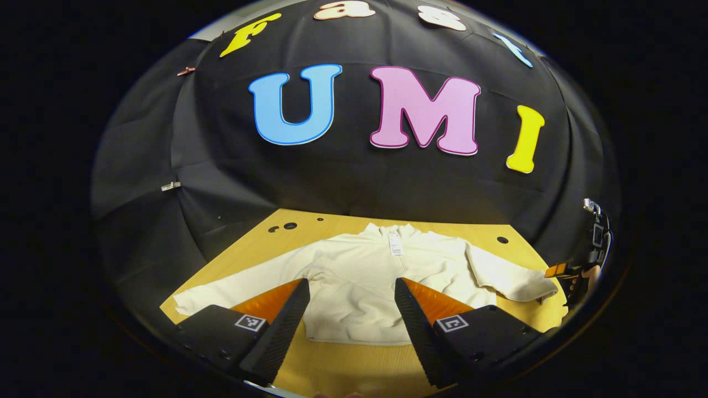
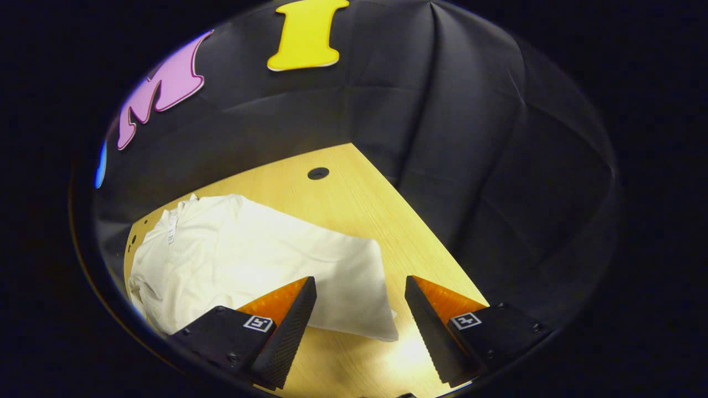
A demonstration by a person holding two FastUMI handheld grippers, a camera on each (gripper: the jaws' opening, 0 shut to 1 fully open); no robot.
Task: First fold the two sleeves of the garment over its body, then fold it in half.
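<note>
Garment (image 1: 359,276) position: the cream top lies flat on the wooden table (image 1: 343,370), collar toward the booth wall, hem toward me, both sleeves spread outward. Neither sleeve is folded yet, so I judge the task to be at its first step.

Left gripper (image 1: 351,309): I hold it above the hem, fingers spread wide, gripping nothing. In the left gripper view the left sleeve (image 1: 221,293) runs out to the table's left side, partly behind my left finger.

Right gripper (image 2: 359,309): also wide and empty. In the right gripper view it hovers over the cuff end of the right sleeve (image 2: 332,276), one finger above the cloth, the other above bare wood.

Procedure, as I judge it:
1. Lower onto the cuff and pinch it close to its edge, taking both layers.
2. Lift only enough to clear the table; a high lift will likely drag the body askew.
3. Carry the cuff inward across the chest, letting the crease form at the shoulder seam.
4. Release flat, then repeat on the other side.

Risk: the fabric looks soft and may bunch if pulled fast.
</note>
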